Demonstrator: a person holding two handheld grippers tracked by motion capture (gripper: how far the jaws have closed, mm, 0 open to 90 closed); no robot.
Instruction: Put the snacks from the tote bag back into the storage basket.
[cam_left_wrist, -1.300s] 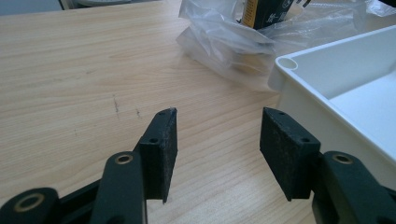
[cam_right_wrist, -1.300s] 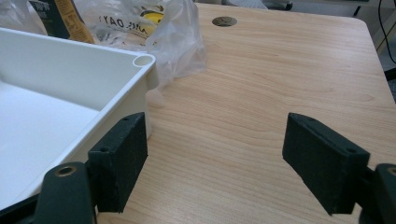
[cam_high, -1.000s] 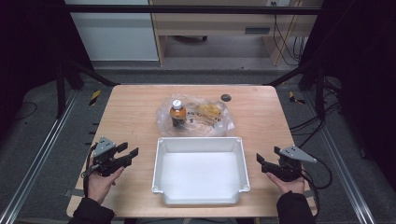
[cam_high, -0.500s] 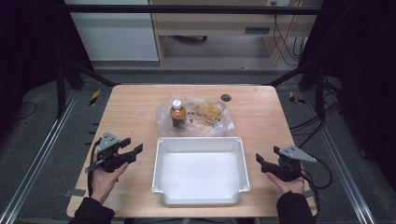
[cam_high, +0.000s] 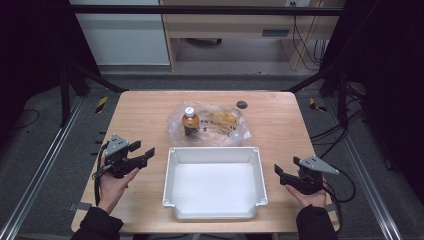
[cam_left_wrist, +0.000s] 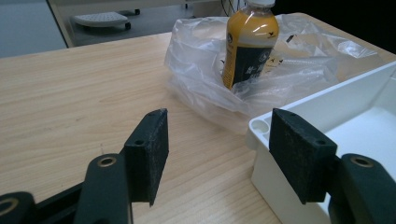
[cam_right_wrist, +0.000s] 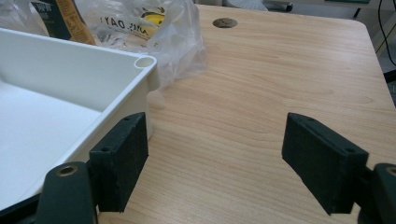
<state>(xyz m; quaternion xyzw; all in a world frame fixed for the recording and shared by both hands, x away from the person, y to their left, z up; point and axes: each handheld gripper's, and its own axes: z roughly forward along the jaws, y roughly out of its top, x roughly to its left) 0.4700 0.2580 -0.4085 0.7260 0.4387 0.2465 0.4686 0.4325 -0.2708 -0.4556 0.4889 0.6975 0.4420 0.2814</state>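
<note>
Forward goes the left gripper (cam_high: 142, 156), now just beside the shallow white plastic tray (cam_high: 171, 155), jaws spread wide on nothing; the right gripper (cam_high: 280, 173) holds by the tray's other side, equally agape. Beyond the tray's far rim, an upright orange-capped drink bottle (cam_high: 189, 120) stands inside a crumpled clear plastic bag (cam_high: 230, 127), bare wooden tabletop (cam_high: 135, 112) open on either flank.
</note>
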